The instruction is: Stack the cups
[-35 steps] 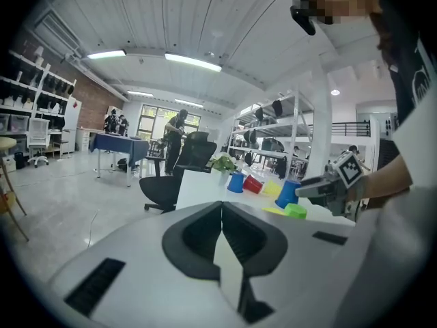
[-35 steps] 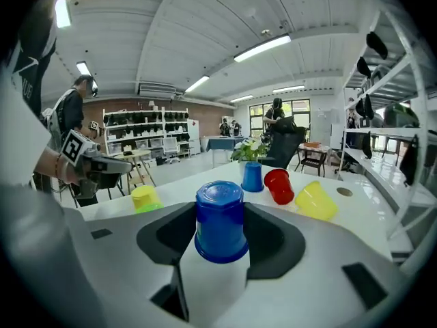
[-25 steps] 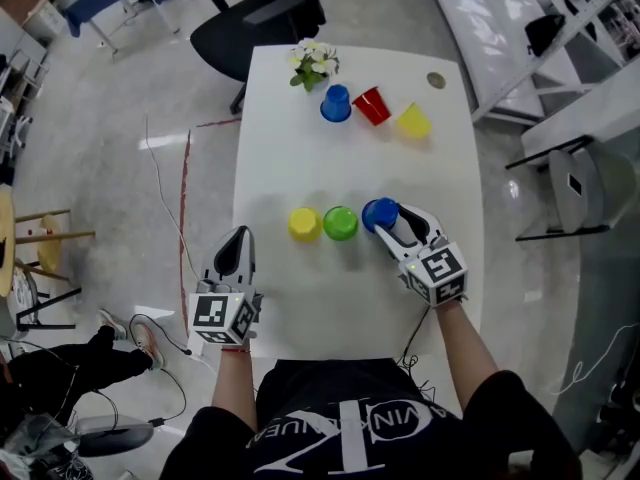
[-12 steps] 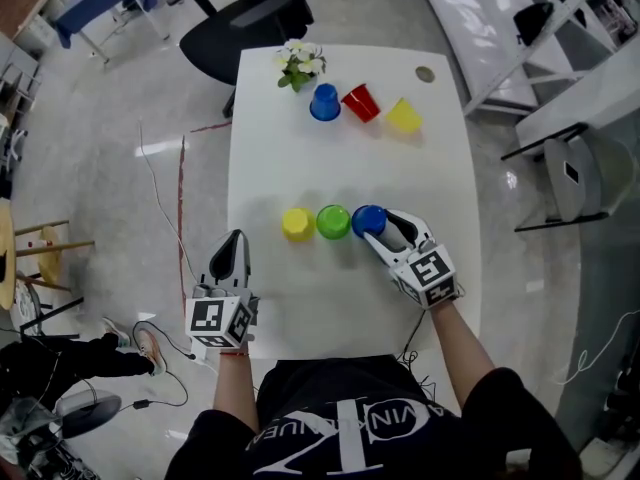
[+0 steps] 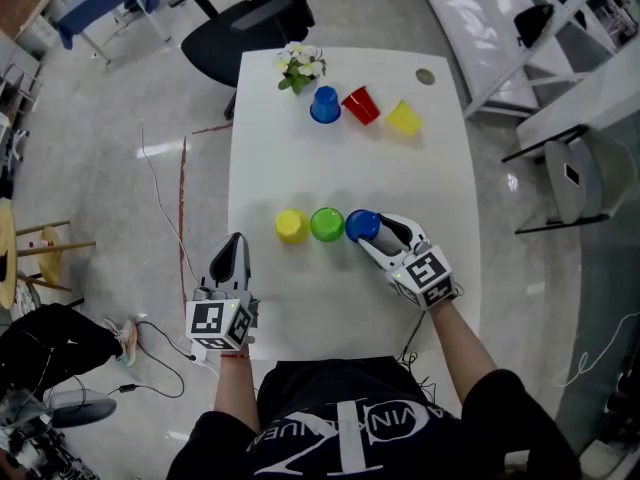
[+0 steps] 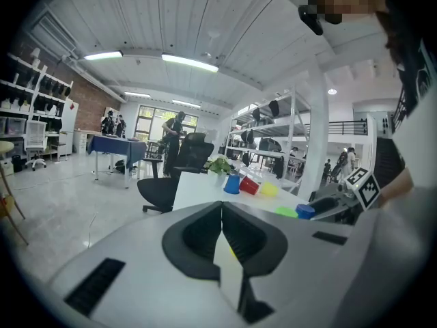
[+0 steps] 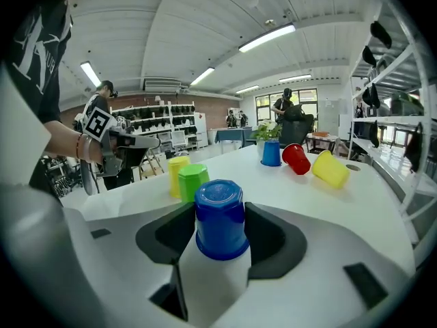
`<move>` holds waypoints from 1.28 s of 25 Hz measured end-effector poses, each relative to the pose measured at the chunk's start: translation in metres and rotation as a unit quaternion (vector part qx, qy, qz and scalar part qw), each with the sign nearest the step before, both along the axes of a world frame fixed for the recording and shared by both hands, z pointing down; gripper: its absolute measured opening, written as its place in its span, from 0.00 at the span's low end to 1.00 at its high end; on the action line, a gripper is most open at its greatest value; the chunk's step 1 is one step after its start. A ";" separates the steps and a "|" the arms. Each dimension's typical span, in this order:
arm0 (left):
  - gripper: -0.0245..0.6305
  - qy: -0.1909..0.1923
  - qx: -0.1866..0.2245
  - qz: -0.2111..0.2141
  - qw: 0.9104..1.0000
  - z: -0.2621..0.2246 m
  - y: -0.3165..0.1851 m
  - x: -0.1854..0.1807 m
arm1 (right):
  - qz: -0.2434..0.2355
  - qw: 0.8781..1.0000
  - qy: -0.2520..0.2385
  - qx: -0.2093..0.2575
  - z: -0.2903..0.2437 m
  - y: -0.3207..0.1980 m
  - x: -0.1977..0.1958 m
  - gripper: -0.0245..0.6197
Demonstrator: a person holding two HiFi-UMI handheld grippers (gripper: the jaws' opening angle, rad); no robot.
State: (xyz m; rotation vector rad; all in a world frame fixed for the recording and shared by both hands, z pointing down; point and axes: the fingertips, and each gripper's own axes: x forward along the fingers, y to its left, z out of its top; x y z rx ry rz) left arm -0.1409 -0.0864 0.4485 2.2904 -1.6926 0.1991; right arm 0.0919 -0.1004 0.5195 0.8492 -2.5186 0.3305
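Cups are sitting in 2 groups on the white surface (image 5: 300,168). Nr the person, 3 of them are standing upside down in a row: yellow cup (image 5: 292,226) on the left, green cup (image 5: 327,224) in the middle, blue cup (image 5: 358,223) on the right. Yellow & green are sitting right next to each other, and blue is touching green's side.

R tool (image 5: 372,232) is clamping on the blue cup w/ one jaw pressing each side. That cup's flat bottom is facing up. It's hard to tell if the cup is resting on the surface or hanging a bit above it.

L tool (image 5: 235,245) is keeping its jaws pressed together w/ nothing btwn them. It is hanging by the surface's left edge, well apart from the row, and pointing toward the far end.

At the far end, 3 more cups are sitting close together. Far blue cup (image 5: 325,105) is standing upside down, red cup (image 5: 360,104) is lying tipped over, and far yellow cup (image 5: 404,118) is lying on its side. Small plant (image 5: 298,66) w/ white flowers is standing just beside the far blue cup. Black chair (image 5: 240,23) is sitting on the floor past the far end.
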 end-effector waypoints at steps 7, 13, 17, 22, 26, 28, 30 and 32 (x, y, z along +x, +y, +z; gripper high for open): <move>0.04 0.000 0.000 0.000 1.000 0.001 0.001 -0.001 | -0.027 0.999 -0.016 -0.013 -0.008 0.002 0.006 0.53; 0.04 0.004 0.000 -0.005 1.000 -0.002 -0.004 -0.002 | -0.002 1.000 0.011 0.003 -0.015 -0.027 0.044 0.54; 0.04 0.009 0.000 -0.005 1.000 -0.003 -0.010 0.001 | -0.030 1.000 -0.009 -0.004 -0.025 -0.048 0.053 0.54; 0.04 0.010 0.002 -0.005 1.000 -0.003 -0.014 0.004 | -0.075 0.997 -0.008 -0.029 -0.011 -0.049 0.038 0.56; 0.04 0.008 -0.002 -0.006 1.000 -0.001 -0.014 0.004 | -0.088 0.996 -0.010 -0.021 -0.007 -0.042 0.021 0.49; 0.04 0.008 -0.005 -0.009 1.000 0.000 -0.013 0.003 | -0.086 0.996 -0.013 -0.010 -0.009 -0.038 0.016 0.41; 0.04 0.008 -0.006 -0.009 1.000 0.001 -0.011 0.003 | -0.092 0.996 -0.020 -0.007 -0.012 -0.030 0.011 0.40; 0.04 0.008 -0.005 -0.009 1.000 0.002 -0.010 0.002 | -0.103 0.994 -0.026 -0.012 -0.015 -0.021 0.004 0.40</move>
